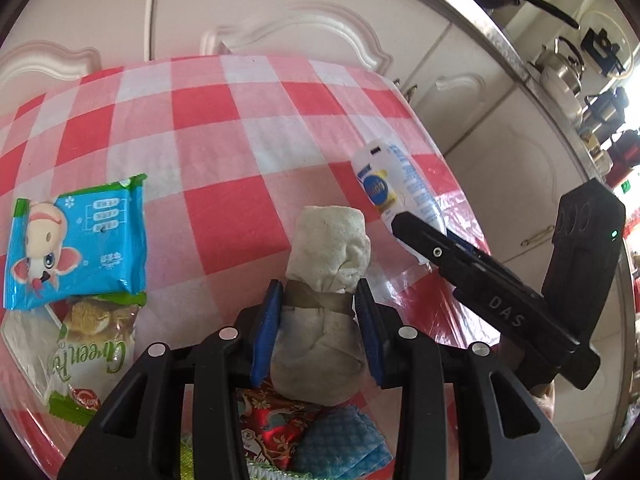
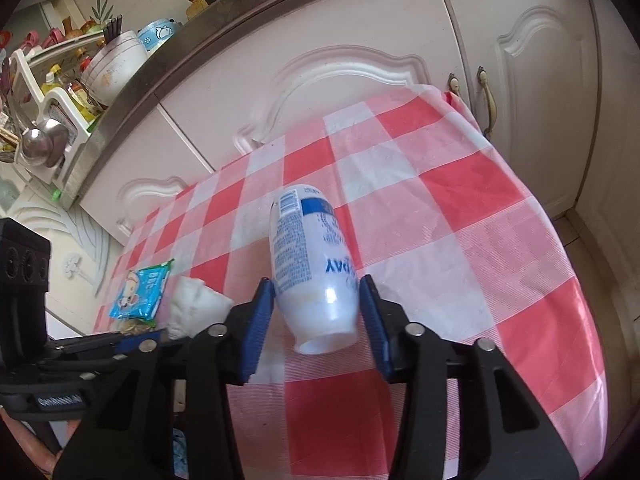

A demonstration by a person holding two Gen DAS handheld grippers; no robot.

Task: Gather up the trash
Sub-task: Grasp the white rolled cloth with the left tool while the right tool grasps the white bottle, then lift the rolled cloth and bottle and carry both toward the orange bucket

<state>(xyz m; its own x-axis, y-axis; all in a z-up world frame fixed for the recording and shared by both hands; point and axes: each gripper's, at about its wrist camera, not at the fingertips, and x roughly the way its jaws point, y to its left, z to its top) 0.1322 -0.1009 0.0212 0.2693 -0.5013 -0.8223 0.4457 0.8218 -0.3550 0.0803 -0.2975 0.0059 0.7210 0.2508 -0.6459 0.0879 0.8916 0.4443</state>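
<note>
My left gripper [image 1: 319, 286] is shut on a dirty white rag bundle [image 1: 328, 240] bound with brown tape, its blue pads pressing both sides at the tape. A white plastic bottle [image 2: 308, 248] with blue print lies on the red-and-white checked tablecloth [image 2: 460, 200], mouth toward the camera. My right gripper [image 2: 316, 286] is shut on it, both blue pads against its lower body. In the left wrist view the bottle [image 1: 384, 184] sticks out past the right gripper [image 1: 414, 232]. The rag bundle [image 2: 196, 308] also shows in the right wrist view.
A blue wipes packet [image 1: 80, 240] lies on a green pea snack bag [image 1: 92, 352] at the left. A red patterned wrapper [image 1: 276, 424] and a blue cloth [image 1: 344, 440] sit under the left gripper. White cabinet doors [image 2: 360, 72] stand just behind the table.
</note>
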